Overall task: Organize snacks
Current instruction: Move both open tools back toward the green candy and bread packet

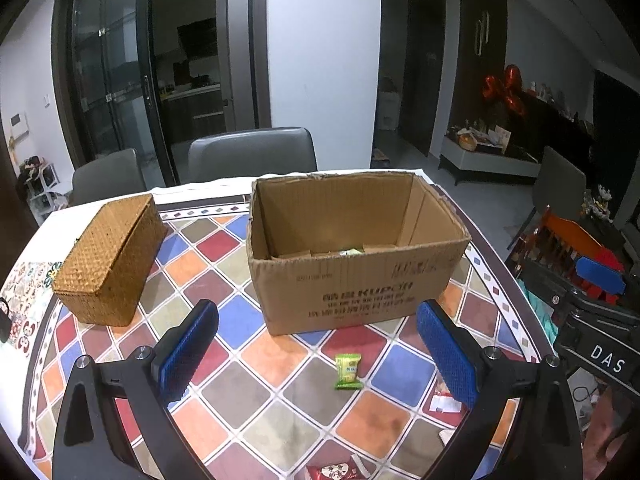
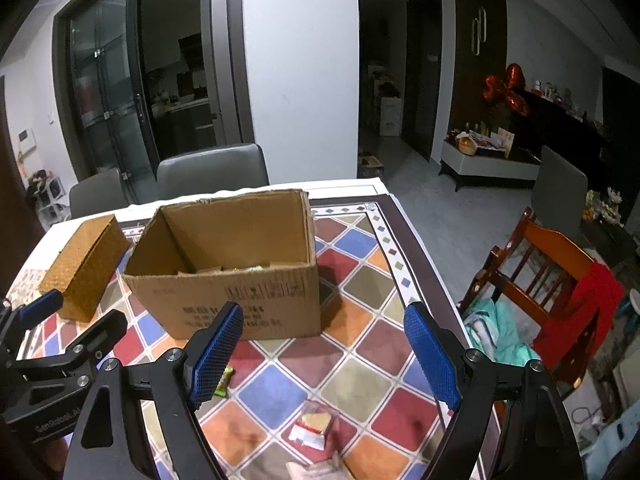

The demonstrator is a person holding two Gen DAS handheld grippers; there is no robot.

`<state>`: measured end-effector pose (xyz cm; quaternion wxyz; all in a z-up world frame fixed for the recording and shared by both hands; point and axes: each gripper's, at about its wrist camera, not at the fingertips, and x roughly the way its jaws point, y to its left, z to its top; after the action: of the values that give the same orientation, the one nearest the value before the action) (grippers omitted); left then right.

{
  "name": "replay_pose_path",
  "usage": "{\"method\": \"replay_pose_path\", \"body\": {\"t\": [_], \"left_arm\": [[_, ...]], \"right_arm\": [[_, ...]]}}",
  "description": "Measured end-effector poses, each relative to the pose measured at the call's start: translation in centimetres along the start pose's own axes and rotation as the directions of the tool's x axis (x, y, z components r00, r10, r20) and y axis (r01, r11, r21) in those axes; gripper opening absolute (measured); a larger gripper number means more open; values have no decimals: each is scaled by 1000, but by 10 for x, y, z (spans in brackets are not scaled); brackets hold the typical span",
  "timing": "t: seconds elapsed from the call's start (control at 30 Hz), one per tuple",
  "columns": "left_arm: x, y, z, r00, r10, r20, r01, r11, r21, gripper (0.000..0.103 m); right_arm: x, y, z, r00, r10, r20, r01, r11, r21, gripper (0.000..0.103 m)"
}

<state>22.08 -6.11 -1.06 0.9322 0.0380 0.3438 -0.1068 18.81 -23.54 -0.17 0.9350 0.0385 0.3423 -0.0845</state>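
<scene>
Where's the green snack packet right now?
In the left wrist view, the green snack packet lies on the tablecloth between the left gripper fingers, just in front of the cardboard box.

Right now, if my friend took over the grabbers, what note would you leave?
Left gripper: open, empty, above the table.
Right gripper: open, empty.
Box: open, mid-table, a few snacks already inside.
Basket: lid shut, left of the box.
Still loose in front of the box: green snack, clear-wrapped snack, red packet, and one more at the near edge.
Left to do: put these away.
</scene>
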Motion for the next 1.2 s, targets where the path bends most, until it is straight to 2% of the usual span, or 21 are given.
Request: {"method": "replay_pose_path", "body": {"t": [0.7,1.2], "left_arm": [[28,5,-40,998,-28,-55,30,999,18,100],[56,0,-61,993,-37,-114,43,998,49,98]], "right_arm": [[15,8,-42,996,-46,-78,48,998,30,83],[42,6,-73,981,-90,-171,99,994,40,83]]}}
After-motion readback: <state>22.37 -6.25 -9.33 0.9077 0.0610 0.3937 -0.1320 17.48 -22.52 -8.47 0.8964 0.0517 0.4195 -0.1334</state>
